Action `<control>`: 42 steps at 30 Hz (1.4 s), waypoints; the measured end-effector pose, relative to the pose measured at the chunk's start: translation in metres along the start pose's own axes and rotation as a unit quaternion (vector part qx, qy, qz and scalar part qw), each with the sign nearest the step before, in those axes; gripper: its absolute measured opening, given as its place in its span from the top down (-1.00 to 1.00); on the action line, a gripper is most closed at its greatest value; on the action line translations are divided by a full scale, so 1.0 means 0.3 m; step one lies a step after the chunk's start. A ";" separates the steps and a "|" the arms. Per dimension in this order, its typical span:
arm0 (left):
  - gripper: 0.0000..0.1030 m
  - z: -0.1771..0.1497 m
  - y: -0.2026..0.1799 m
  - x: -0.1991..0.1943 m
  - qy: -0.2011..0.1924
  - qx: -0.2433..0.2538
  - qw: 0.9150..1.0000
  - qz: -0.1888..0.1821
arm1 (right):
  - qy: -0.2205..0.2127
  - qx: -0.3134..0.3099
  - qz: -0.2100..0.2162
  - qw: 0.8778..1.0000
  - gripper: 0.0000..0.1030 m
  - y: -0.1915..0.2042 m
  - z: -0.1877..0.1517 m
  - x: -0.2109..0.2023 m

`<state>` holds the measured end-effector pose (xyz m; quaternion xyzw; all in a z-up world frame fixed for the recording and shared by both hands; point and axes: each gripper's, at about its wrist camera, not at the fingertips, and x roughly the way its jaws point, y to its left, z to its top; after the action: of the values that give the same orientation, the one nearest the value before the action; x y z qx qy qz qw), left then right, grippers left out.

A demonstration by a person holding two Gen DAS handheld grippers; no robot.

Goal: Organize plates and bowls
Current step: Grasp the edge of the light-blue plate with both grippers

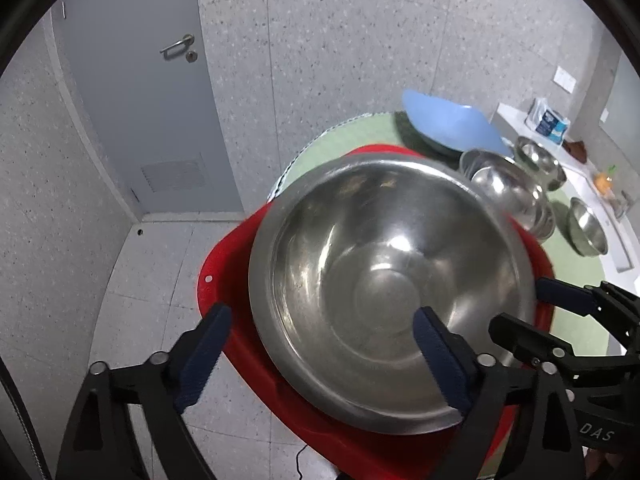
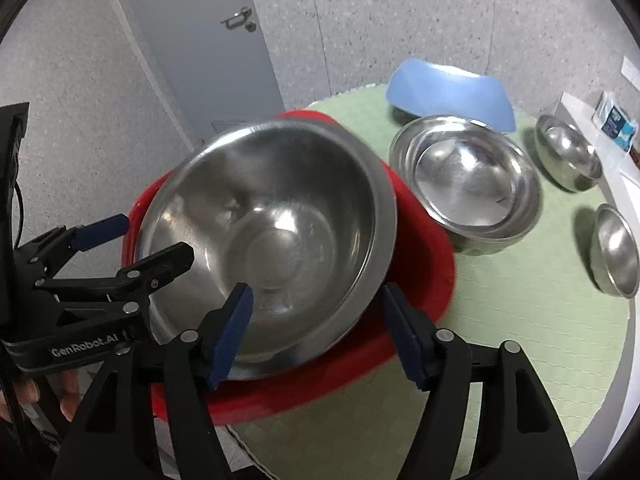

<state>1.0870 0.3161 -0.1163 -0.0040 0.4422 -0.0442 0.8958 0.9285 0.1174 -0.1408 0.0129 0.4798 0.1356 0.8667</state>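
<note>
The left tool (image 1: pixel 320 344) stood wide, its fingers astride the near rim of the large steel bowl (image 1: pixel 384 280), one pad inside and one outside. The right tool (image 2: pixel 316 332) straddled that rim at six o'clock, likewise agape, gripping nothing. The bowl sat mouth-up, slightly tilted, in the red basin (image 2: pixel 424 240) on the green-matted bench (image 2: pixel 520 320). Round, it had no long axis. It looked stiff, light and slippery; pinching the rim seemed best. Farther, at two o'clock, lay nested steel bowls (image 2: pixel 468 184), two small bowls (image 2: pixel 568 156) and a blue basin (image 2: pixel 448 92).
</note>
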 end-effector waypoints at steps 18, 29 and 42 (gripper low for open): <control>-0.86 0.169 -0.352 -0.041 -0.060 0.035 0.997 -0.026 | -0.082 0.072 -0.029 0.994 -0.42 -0.429 0.107 -0.198; -0.86 0.488 -0.542 0.219 -0.019 0.035 0.999 -0.001 | -0.072 0.068 -0.002 0.995 -0.42 -0.725 0.332 -0.101; -0.50 0.761 -0.469 0.742 0.110 -0.037 0.992 0.048 | 0.019 0.063 0.038 0.997 -0.41 -0.840 0.512 0.270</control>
<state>1.3918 0.1504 -0.1470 -0.0107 0.5390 0.0149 0.8421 1.1536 -0.0886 -0.1634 0.0830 0.5033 0.1382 0.8490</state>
